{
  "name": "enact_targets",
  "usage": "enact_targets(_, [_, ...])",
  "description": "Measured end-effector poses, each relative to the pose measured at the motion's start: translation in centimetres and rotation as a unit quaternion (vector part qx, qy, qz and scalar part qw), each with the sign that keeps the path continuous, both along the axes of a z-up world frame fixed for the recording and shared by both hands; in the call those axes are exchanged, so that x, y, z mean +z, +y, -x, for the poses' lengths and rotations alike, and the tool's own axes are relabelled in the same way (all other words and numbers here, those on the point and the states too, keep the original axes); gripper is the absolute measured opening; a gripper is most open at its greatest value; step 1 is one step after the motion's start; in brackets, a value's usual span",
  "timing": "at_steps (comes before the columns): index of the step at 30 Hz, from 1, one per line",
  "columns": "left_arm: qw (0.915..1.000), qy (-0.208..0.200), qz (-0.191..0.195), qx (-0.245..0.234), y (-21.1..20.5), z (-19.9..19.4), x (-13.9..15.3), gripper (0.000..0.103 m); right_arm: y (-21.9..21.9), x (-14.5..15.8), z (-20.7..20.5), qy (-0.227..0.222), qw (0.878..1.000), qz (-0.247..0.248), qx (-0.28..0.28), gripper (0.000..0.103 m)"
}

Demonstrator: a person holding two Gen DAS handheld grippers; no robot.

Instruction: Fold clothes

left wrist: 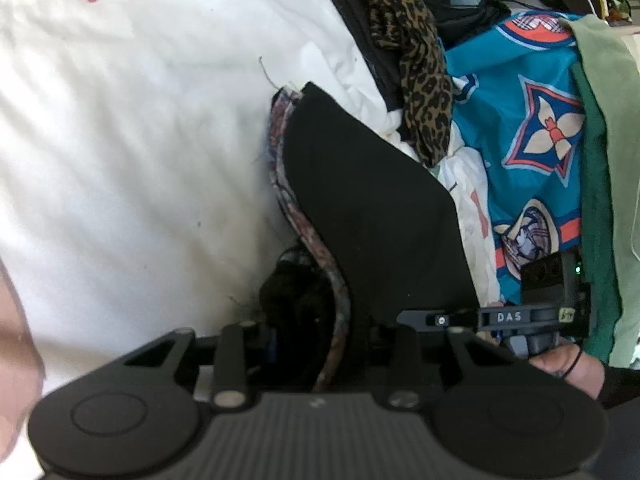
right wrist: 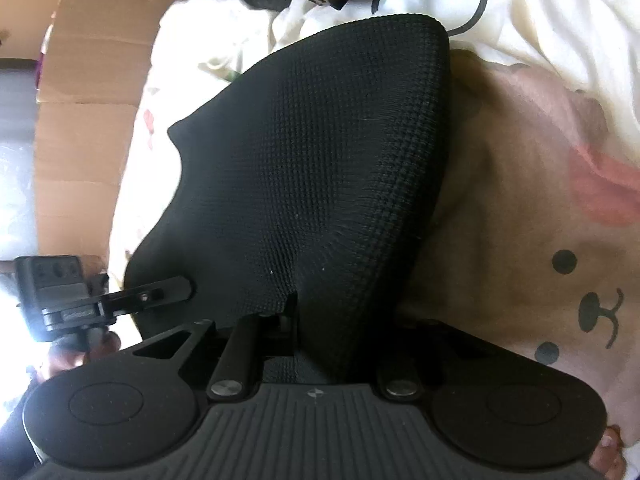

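Note:
A black textured garment (left wrist: 360, 216) with a patterned inner edge (left wrist: 304, 224) is held up over the white bed cover (left wrist: 120, 140). My left gripper (left wrist: 320, 340) is shut on its near edge; the fingertips are hidden in the cloth. In the right wrist view the same black garment (right wrist: 312, 168) fills the middle, and my right gripper (right wrist: 292, 320) is shut on its lower edge. The right gripper also shows at the right of the left wrist view (left wrist: 532, 316). The left gripper also shows at the left of the right wrist view (right wrist: 100, 300).
A leopard-print cloth (left wrist: 412, 68), a teal patterned fabric (left wrist: 532, 128) and a green garment (left wrist: 604, 160) lie at the right. A cream sheet with a bear face (right wrist: 560, 280) lies under the garment. A cardboard box (right wrist: 88, 80) stands at the left.

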State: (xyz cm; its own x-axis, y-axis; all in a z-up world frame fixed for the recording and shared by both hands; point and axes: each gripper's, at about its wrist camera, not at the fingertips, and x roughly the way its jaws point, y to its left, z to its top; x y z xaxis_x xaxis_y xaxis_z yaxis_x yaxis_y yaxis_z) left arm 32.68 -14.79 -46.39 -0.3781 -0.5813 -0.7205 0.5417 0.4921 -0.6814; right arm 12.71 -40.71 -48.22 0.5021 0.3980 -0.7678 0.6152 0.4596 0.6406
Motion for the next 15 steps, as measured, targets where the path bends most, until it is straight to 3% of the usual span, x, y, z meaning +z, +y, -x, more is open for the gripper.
enact_targets(5, [0.9995,-0.014,-0.027,0.001,0.0,0.7,1.2,0.035,0.8,1.7,-1.0,0.001,0.998,0.045,0.042,0.012])
enact_targets(11, [0.9969,-0.013,-0.048,0.061,1.6,2.0,2.8,0.035,1.8,3.6,-2.5,0.013,0.994,0.077,0.078,0.011])
enact_targets(15, [0.9934,-0.04,-0.057,0.091,2.7,3.6,4.8,0.035,2.0,5.1,-3.4,0.009,0.99,0.092,0.103,0.01])
